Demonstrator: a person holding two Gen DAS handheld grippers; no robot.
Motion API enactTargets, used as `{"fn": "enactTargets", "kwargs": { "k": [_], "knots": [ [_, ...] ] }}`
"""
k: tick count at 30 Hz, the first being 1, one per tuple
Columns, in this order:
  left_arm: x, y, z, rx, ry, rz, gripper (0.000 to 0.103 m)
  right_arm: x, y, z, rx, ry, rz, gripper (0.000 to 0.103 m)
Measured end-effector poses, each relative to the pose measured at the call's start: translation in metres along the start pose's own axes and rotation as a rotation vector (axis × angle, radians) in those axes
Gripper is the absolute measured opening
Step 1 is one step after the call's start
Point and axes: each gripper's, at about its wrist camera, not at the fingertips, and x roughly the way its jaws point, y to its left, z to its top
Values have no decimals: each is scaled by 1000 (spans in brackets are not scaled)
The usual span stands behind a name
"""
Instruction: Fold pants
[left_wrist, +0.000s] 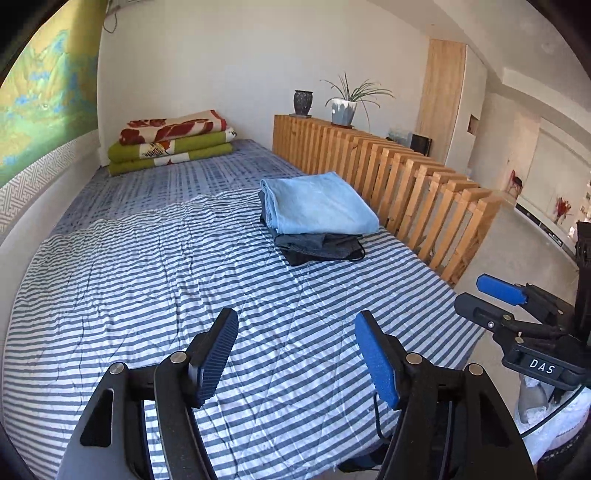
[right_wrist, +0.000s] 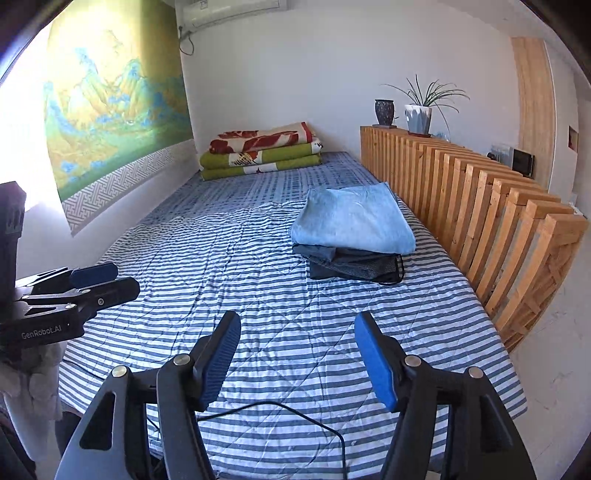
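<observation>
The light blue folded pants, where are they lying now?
In both wrist views the light blue folded pants lie on the striped bed cover, right of centre, atop a dark folded garment, beside the wooden slat railing.

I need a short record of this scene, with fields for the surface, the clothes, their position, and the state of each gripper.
surface: striped bed cover
clothes: folded light blue pants on top of dark folded garments
position: far right part of the bed, beside the wooden slat railing
left gripper: open, nothing between the fingers
right gripper: open, nothing between the fingers
background: folded blankets at the far wall
</observation>
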Motion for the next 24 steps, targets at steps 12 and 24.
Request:
{"fn": "enactTargets", "kwargs": {
  "k": [12, 24],
  "knots": [
    [-90, 1, -74, -69, -23, 12, 72, -45, 39, -46, -26, -31, -14, 69],
    [-44, 11, -96, -79, 11, 32, 74, -37, 51, -64, -24, -20, -82, 69]
  ]
}}
